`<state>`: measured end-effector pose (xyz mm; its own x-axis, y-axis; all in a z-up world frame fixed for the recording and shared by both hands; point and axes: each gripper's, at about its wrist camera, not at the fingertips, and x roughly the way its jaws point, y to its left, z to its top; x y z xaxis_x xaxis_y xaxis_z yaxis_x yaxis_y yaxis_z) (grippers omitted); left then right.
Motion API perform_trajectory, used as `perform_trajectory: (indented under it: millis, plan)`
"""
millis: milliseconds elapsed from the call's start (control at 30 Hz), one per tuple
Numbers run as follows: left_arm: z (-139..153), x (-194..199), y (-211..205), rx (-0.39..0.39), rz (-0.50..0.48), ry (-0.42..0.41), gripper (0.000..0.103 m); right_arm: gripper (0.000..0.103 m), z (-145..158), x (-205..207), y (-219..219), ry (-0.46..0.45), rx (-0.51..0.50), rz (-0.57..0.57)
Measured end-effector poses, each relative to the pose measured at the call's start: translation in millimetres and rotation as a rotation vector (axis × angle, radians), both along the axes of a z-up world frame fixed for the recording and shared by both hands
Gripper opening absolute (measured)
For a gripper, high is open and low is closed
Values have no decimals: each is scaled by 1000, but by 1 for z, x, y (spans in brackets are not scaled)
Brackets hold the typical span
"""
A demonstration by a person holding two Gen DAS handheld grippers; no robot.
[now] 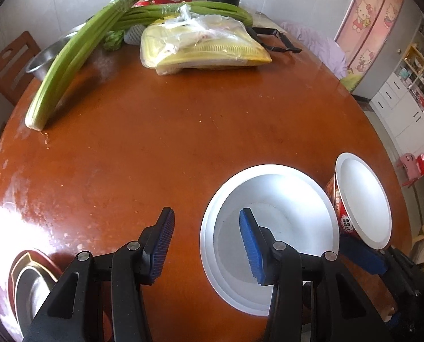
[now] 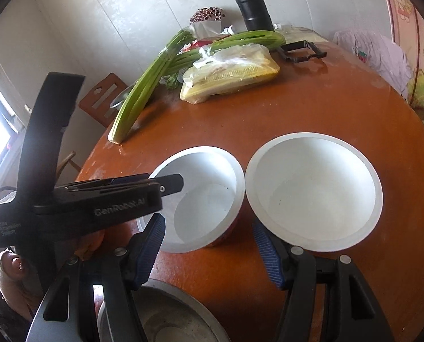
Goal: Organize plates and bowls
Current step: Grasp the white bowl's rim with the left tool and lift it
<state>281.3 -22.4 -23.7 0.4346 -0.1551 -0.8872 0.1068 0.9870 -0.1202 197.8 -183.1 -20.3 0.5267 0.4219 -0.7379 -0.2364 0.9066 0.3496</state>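
Blue-padded jaws of the left gripper are held part open astride the 9 o'clock wall of a white bowl: one pad is seen inside, the other outside, and nothing is clamped. The right gripper is likewise seen part open and empty; its right pad lies just beside the near rim of a second bowl, though contact cannot be judged.

A round, glossy red-brown table is spread beneath everything. Celery is laid at 11 o'clock, its cut end pointed toward the camera, and bagged corn is set at 12, with a black flask behind. Both bowls are stood side by side at the near edge, at 5 and 4 o'clock from the left wrist, mouths turned up; being round, no long axis is shown. A steel dish is placed nearest, at 6 o'clock from the right wrist.

White tiled wall, a wooden chair and a pink cartoon curtain are seen around.
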Motion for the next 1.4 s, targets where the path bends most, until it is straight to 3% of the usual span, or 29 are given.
perform_trajectory:
  millis: [100,267,367,767,1400]
  plan:
    - [-5,3,1,-17,-4,18,49,63,-3,3,5,6,-11,18]
    - [-12,3,-3,-38,-30,43,30,60,-6,6,13,-4,-25,47]
    - [-12,1,-7,-29,-40,38,26,60,-5,4,19,-13,-34,63]
    - [12,-17,-1,-40,-34,-7,26,60,15,-14,23,-88,-58,79]
    - [67,-89,-2,-37,-38,-115,30,60,63,-81,19,-204,-61,133]
